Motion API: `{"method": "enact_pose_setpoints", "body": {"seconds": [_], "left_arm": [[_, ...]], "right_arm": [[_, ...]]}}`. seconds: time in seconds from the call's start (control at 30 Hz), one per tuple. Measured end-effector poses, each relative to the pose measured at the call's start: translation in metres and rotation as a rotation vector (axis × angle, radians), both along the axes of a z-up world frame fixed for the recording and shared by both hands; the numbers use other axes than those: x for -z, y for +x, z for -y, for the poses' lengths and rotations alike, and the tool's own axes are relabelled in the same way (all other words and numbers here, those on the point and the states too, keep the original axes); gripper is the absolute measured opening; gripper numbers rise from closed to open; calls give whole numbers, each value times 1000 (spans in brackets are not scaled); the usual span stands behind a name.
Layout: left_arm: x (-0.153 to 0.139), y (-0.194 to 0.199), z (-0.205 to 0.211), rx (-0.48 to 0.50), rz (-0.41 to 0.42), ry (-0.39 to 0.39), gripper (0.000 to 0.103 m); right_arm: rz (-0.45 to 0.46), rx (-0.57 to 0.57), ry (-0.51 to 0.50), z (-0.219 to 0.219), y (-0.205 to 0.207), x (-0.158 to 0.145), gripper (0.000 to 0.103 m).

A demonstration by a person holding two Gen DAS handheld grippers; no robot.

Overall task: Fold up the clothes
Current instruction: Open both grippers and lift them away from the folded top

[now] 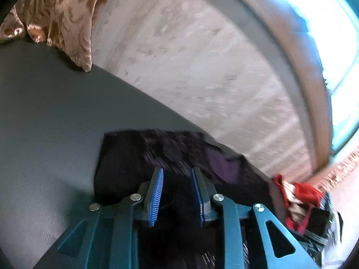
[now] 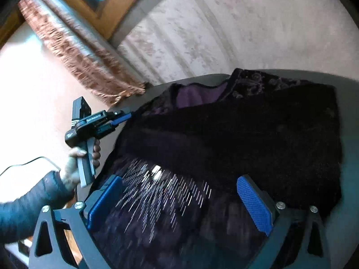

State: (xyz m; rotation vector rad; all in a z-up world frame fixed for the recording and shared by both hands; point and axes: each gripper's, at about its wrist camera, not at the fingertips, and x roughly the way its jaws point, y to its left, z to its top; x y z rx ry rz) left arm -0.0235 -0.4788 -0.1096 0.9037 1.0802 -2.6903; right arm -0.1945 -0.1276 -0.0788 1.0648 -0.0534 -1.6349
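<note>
A dark purple velvet garment (image 2: 258,134) lies spread on a dark grey round table (image 2: 202,77), its lighter purple lining showing at the neck. In the left wrist view the garment (image 1: 134,157) lies under and between my fingers. My left gripper (image 1: 177,171) has its blue pads close together; from the right wrist view the left gripper (image 2: 128,115) pinches the garment's left edge, which is drawn to a point there. My right gripper (image 2: 179,179) hangs wide open over the near, glittering part of the garment, with nothing between its pads.
A gold-brown patterned cloth (image 1: 56,11) rests at the table's far edge (image 1: 44,112). A red and black heap of clothes (image 1: 298,192) lies off to the right. A hand (image 2: 74,157) and blue sleeve (image 2: 27,201) hold the left gripper. A fringed cloth (image 2: 78,51) crosses the tiled floor.
</note>
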Motion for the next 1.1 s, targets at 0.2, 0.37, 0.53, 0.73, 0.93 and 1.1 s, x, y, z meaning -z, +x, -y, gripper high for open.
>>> {"method": "enact_pose_setpoints", "body": {"seconds": [0.2, 0.37, 0.53, 0.73, 0.93, 1.1], "left_arm": [[-5, 74, -62, 155, 86, -104, 26], [8, 123, -104, 101, 234, -258, 26], [10, 194, -101, -12, 247, -168, 26], [25, 273, -109, -23, 290, -118, 26], [36, 275, -125, 28, 210, -23, 38], [41, 265, -137, 71, 174, 7, 47]], "right_arm": [[155, -60, 38, -78, 74, 12, 103], [153, -88, 158, -112, 129, 32, 103], [85, 50, 219, -140, 133, 28, 103], [53, 135, 143, -154, 148, 17, 103], [96, 164, 123, -160, 158, 26, 103], [67, 160, 167, -152, 163, 28, 103]]}}
